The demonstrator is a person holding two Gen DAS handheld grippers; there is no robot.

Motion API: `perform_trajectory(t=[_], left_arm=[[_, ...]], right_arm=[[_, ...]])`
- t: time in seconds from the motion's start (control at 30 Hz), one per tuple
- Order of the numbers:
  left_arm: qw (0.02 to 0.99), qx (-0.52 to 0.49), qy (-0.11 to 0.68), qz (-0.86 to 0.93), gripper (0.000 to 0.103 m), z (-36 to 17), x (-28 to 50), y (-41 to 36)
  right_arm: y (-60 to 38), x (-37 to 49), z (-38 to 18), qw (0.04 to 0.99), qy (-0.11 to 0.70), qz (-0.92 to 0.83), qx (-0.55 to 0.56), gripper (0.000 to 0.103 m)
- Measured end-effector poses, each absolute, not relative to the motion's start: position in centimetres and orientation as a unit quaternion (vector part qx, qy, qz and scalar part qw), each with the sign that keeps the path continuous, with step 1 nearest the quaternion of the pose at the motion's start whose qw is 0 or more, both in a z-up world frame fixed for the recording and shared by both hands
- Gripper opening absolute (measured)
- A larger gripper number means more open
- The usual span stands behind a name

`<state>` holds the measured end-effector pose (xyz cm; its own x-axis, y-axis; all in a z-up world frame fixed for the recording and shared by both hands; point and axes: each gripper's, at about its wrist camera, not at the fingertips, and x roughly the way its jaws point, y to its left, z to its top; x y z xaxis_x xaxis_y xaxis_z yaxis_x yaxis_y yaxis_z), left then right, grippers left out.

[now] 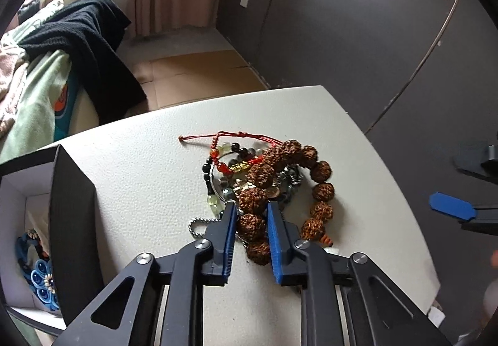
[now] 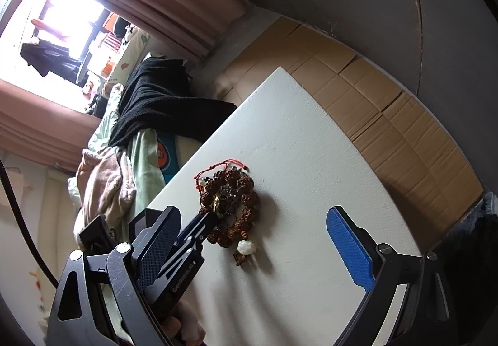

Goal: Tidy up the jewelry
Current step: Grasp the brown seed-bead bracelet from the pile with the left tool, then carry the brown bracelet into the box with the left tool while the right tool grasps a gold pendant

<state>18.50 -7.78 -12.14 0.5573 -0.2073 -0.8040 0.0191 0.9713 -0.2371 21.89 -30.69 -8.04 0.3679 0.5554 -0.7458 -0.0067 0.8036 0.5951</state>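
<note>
A pile of jewelry lies on the white table (image 1: 149,165). On top is a bracelet of big brown knobbly beads (image 1: 292,156), with a red cord bracelet (image 1: 230,136), glass beads and a silver chain (image 1: 196,221) beneath. My left gripper (image 1: 250,209) has its fingers on either side of the brown beads at the pile's near end, closed on them. The pile also shows in the right wrist view (image 2: 230,203), with the left gripper's tips (image 2: 211,218) at it. My right gripper (image 2: 252,237) is wide open and empty, above the table.
An open black box (image 1: 71,206) with white lining stands at the table's left edge; a blue flower ornament (image 1: 40,277) lies inside. A bed with a black cloth (image 1: 81,35) is beyond the table. Cardboard (image 2: 373,103) covers the floor. My right gripper's blue pad (image 1: 451,206) shows at right.
</note>
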Motion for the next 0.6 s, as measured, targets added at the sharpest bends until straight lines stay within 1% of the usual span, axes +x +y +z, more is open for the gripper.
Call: perform_trajectory(t=[0.27, 0.6], left_arm=[[0.877, -0.118, 0.456, -0.098, 0.019, -10.3, 16.6, -7.9], [0.898, -0.151, 0.405, -0.089, 0.019, -6.4, 14.3, -4.8]], right_arm=[[-29.7, 22.0, -8.4, 0.785, 0.54, 0.176, 0.248, 0.096], [-28.4, 22.0, -9.0, 0.786, 0.547, 0.178, 0.226, 0.096]])
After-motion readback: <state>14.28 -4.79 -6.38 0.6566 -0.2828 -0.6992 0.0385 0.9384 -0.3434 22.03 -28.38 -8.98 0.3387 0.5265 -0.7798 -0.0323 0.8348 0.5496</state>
